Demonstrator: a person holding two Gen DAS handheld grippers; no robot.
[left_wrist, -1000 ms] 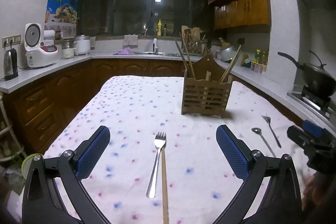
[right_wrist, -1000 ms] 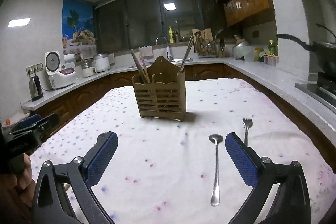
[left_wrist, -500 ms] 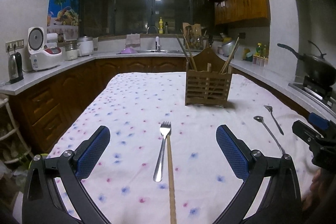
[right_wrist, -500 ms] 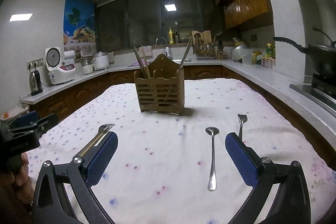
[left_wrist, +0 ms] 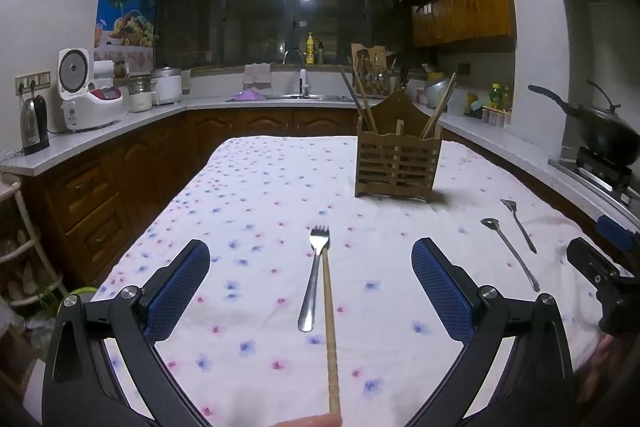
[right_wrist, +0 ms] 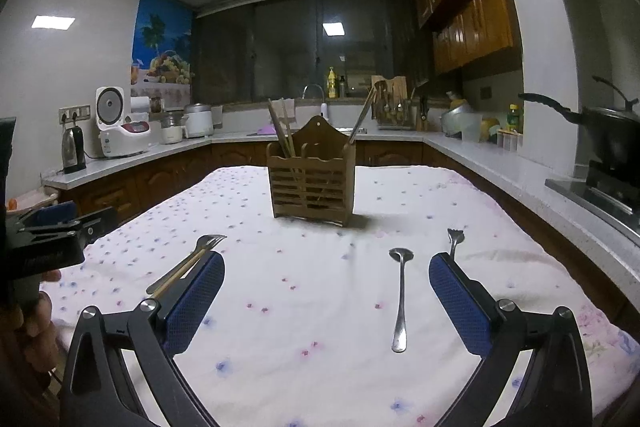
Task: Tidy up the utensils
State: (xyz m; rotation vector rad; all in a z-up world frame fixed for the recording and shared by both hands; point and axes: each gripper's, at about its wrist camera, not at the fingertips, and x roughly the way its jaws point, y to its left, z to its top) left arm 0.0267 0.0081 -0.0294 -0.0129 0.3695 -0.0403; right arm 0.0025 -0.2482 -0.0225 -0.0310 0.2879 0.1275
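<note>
Left wrist view. Left gripper (left_wrist: pixel 310 291) spread wide, blue pads (left_wrist: pixel 178 289) well apart, nothing between them. Lying in the gap on the flowered tablecloth (left_wrist: pixel 248 195): a steel fork (left_wrist: pixel 315 277), tines toward 12 o'clock, handle toward 6. Just beside it on its 3 o'clock side, touching or nearly so, a single wooden chopstick (left_wrist: pixel 330 327), running from the fork's tines down to the bottom edge of the frame. Both closer to the camera than the pad tips reach in depth cannot be told; seen between the two pads, a little left of midway. At 1 o'clock, well apart, a wooden slatted utensil holder (left_wrist: pixel 396 167) standing upright with chopsticks (left_wrist: pixel 362 99) leaning out of its compartments. At 3 o'clock beyond the right pad, a spoon (left_wrist: pixel 510 253) and a small fork (left_wrist: pixel 519 225) lying side by side, apart from each other. At the far 3 o'clock edge, part of the right gripper (left_wrist: pixel 600 267).

Right wrist view. Right gripper (right_wrist: pixel 326 301) also gaping, empty. Spoon (right_wrist: pixel 401 299) lying between the pads, nearer the right one, bowl toward 12 o'clock. Small fork (right_wrist: pixel 454 241) just past the tip of the right pad, its handle hidden behind that pad. Fork (right_wrist: pixel 202 247) and chopstick (right_wrist: pixel 182 273) at 10 o'clock, running behind the left pad. Utensil holder (right_wrist: pixel 312 183) dead ahead at 12 o'clock, well apart. Left gripper (right_wrist: pixel 52 231) at 9 o'clock at the frame's edge.
</note>
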